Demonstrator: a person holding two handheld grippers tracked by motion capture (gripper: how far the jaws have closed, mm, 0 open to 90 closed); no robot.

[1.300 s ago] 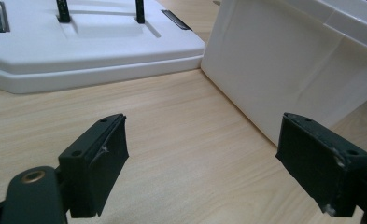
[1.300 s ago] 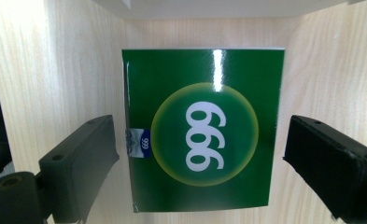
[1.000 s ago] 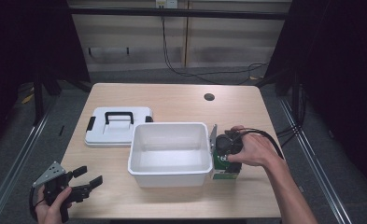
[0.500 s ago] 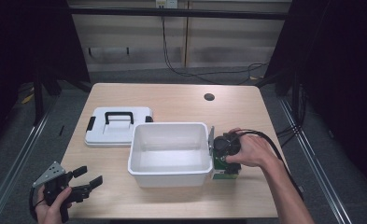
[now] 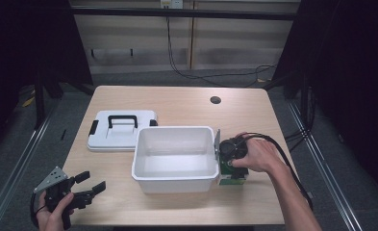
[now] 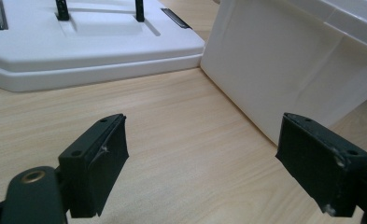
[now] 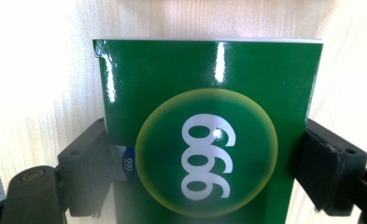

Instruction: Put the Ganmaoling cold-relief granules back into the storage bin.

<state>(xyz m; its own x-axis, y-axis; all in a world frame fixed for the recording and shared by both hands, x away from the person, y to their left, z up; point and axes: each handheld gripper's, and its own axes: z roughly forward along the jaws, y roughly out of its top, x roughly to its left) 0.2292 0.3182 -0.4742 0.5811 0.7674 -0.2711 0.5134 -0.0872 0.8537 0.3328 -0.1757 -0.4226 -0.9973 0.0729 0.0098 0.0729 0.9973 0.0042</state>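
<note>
A green box [image 5: 232,177] with a yellow-ringed circle and white digits [image 7: 209,130] stands on the wooden table, tight against the right wall of an empty white bin [image 5: 174,129]. My right gripper [image 5: 232,169] comes down on it from above. In the right gripper view both jaws of the right gripper [image 7: 207,172] press the box's two sides. My left gripper [image 5: 91,182] rests open near the front left corner of the table. The left gripper [image 6: 218,163] has nothing between its jaws and faces the bin's wall [image 6: 288,70].
A white lid with a black handle [image 5: 121,132] lies flat left of the bin, and its edge [image 6: 92,42] lies ahead of the left jaws. A dark cable hole [image 5: 215,100] sits at the table's back right. Bare wood [image 5: 177,103] spreads behind the bin.
My right hand has sunk slightly lower over the green box. The left gripper has not moved.
</note>
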